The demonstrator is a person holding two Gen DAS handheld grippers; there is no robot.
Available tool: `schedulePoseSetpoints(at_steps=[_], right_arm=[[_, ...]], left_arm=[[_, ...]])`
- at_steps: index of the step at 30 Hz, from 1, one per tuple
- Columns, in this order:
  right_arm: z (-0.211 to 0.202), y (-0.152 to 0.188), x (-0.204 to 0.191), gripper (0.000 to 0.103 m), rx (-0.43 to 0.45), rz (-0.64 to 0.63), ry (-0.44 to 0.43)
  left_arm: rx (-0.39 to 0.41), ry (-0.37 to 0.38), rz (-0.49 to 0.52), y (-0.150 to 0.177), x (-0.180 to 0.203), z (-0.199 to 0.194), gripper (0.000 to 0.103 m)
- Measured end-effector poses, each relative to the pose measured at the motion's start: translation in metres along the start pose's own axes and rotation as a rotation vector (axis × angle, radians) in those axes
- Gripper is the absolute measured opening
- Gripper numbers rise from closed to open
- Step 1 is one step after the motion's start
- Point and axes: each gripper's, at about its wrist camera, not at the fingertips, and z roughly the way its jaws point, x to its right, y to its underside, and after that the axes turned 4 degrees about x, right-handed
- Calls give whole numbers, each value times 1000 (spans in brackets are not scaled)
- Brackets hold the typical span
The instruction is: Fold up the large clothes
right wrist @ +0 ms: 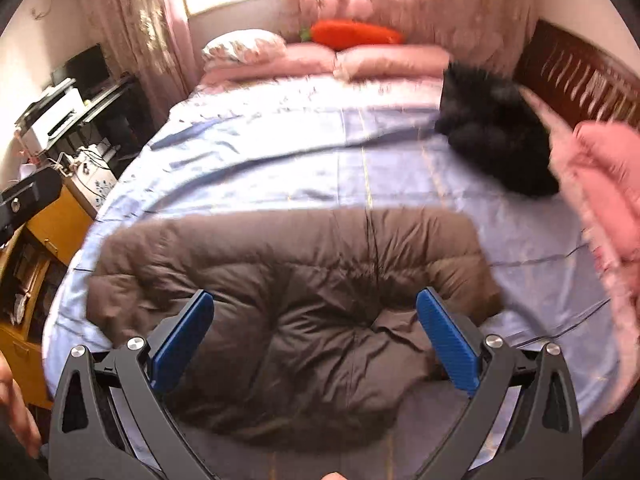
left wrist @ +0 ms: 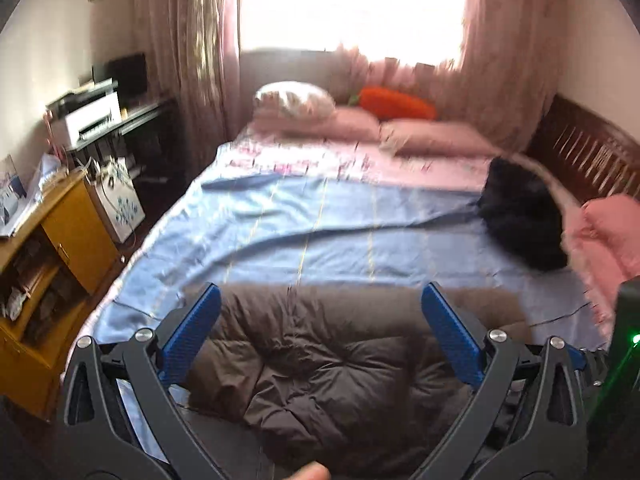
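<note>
A brown puffer jacket lies folded into a rough rectangle on the near part of the blue bed sheet; in the left wrist view the jacket fills the lower middle. My right gripper hovers above the jacket, open wide, with nothing between its blue pads. My left gripper also stands open and empty above the jacket's near left part. Neither gripper touches the cloth. A pink jacket and a black fluffy garment lie at the bed's right side.
Pink pillows and an orange carrot cushion line the far end under the curtained window. A dark wooden bed frame runs along the right. A yellow cabinet and a desk with a printer stand left of the bed.
</note>
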Motion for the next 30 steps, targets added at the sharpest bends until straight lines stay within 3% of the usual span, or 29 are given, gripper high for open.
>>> schedulePoseSetpoints(at_steps=[3, 6, 9, 12, 16, 20, 24, 30], right_arm=[[-59, -20, -18, 102, 107, -54, 22], [-98, -37, -30, 102, 153, -106, 119], [-121, -39, -33, 102, 167, -89, 62], [-124, -28, -31, 102, 142, -82, 11], [-122, -28, -23, 102, 101, -35, -49], [-133, -30, -18, 102, 162, -12, 4], [-135, -28, -21, 102, 163, -26, -10], [-130, -25, -22, 102, 144, -29, -9]], left_arm=[[38, 29, 21, -26, 7, -43, 101], [59, -13, 67, -44, 14, -77, 101], [80, 10, 45, -41, 15, -101, 101], [71, 51, 21, -34, 14, -108, 101], [69, 44, 42, -25, 23, -113, 101], [19, 46, 65, -19, 32, -102, 101], [-38, 76, 66, -15, 38, -95, 101], [-9, 53, 69, -13, 38, -101, 101]])
